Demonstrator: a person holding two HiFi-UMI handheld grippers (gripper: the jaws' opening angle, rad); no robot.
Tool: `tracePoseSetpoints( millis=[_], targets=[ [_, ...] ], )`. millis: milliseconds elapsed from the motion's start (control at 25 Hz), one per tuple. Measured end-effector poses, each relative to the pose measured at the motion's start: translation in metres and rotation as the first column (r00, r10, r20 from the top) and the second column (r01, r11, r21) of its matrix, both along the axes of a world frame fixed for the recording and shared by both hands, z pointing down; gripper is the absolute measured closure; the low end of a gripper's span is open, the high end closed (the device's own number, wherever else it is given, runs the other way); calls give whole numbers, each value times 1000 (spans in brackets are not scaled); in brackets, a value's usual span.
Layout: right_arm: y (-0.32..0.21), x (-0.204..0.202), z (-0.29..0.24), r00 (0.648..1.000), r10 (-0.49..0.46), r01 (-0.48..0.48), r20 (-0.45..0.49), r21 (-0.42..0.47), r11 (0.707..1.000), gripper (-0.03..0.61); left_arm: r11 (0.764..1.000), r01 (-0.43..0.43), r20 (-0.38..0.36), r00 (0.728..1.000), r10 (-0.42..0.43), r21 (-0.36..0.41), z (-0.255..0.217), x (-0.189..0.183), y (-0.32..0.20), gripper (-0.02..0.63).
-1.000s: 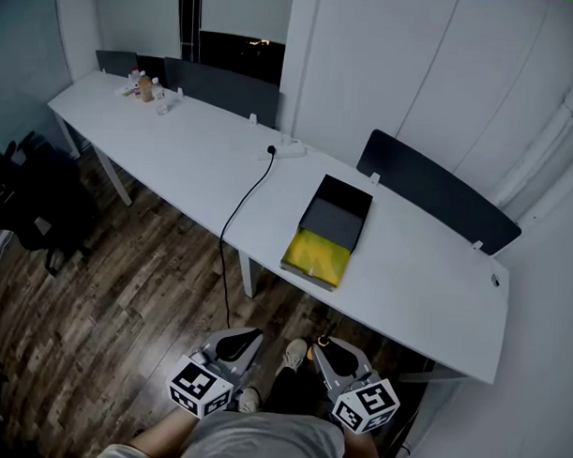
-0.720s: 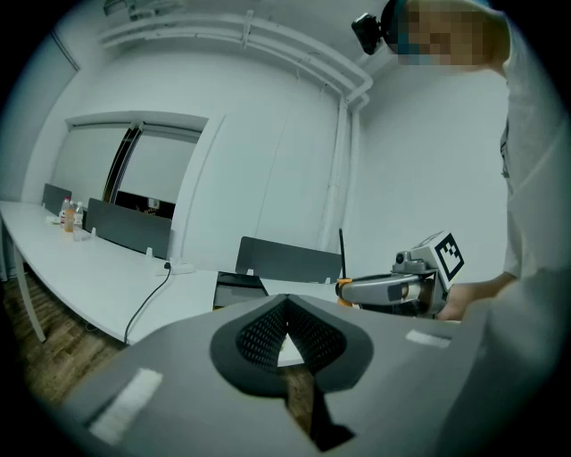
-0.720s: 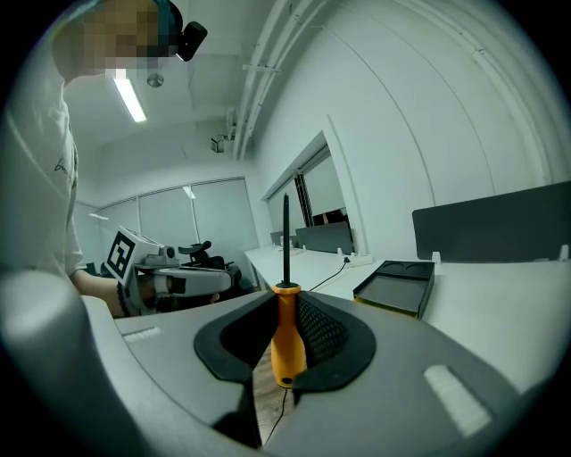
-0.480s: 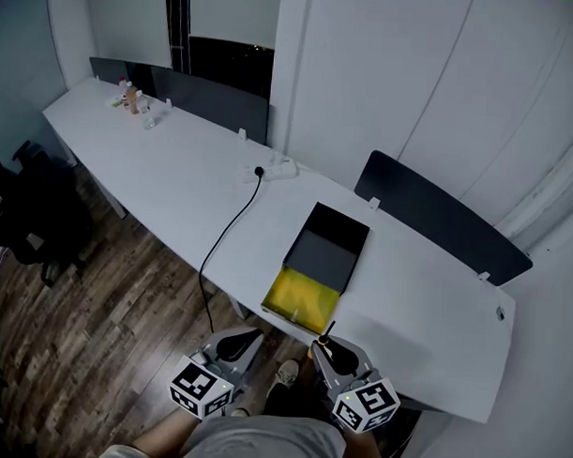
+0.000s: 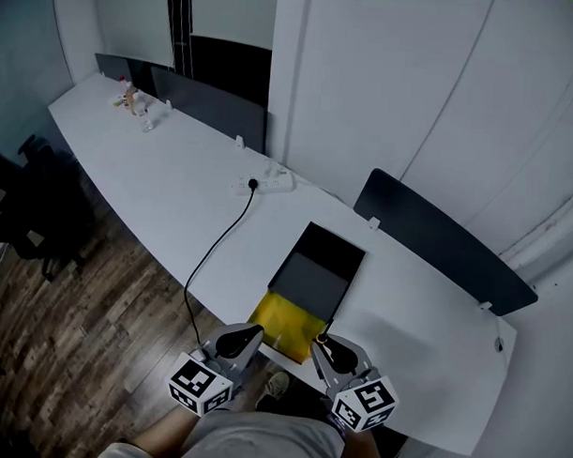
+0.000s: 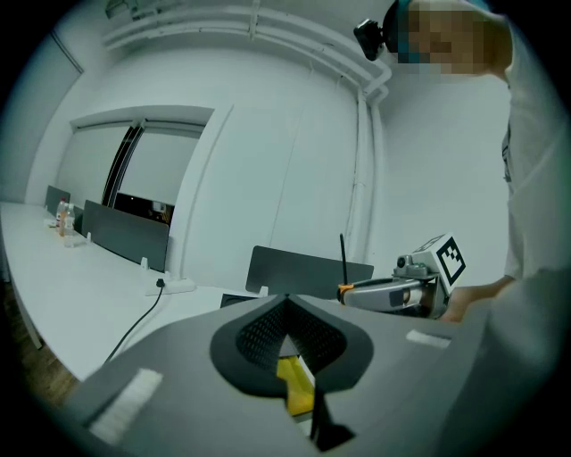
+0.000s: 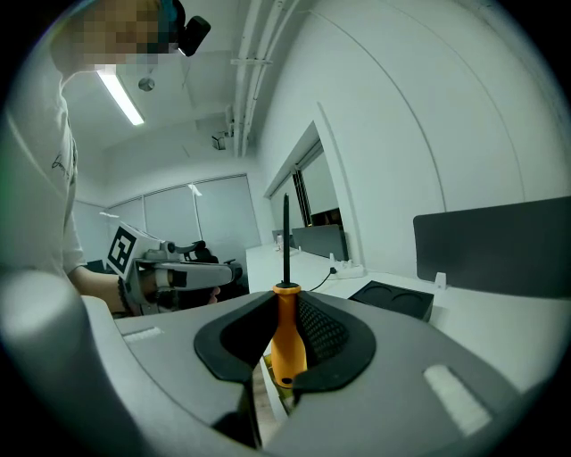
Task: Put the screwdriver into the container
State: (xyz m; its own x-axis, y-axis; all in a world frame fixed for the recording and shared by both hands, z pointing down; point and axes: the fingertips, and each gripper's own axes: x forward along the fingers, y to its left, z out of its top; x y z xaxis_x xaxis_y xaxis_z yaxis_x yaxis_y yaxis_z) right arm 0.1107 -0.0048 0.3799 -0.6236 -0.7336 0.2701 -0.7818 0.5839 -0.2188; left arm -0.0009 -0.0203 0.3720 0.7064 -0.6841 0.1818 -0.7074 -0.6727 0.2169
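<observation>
While the right gripper clamps the orange-handled screwdriver with a thin black shaft upright by its handle, the left gripper has its jaws pressed together on nothing. Both hang at the near edge of the long white table, just short of the yellow end of the black rectangular container. Bare tabletop lies to its right, a black cable to its left. Only the right gripper view shows two round recesses in the container

The left tongs meet, empty; right tongs alongside grip an upright screwdriver.
</observation>
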Motion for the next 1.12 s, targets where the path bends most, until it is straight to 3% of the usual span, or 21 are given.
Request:
tracePoseSetpoints(
  millis=[520, 1120],
  targets=[
    [-33, 27, 5, 1000, -7, 7, 15, -24, 1000, 494, 1000, 21, 25, 999, -21, -1, -2, 21, -33, 614],
    [-53, 12, 19, 996, 89, -91, -25, -96, 991, 494, 995, -94, 46, 994, 95, -23, 4, 12, -66, 614]
  ],
)
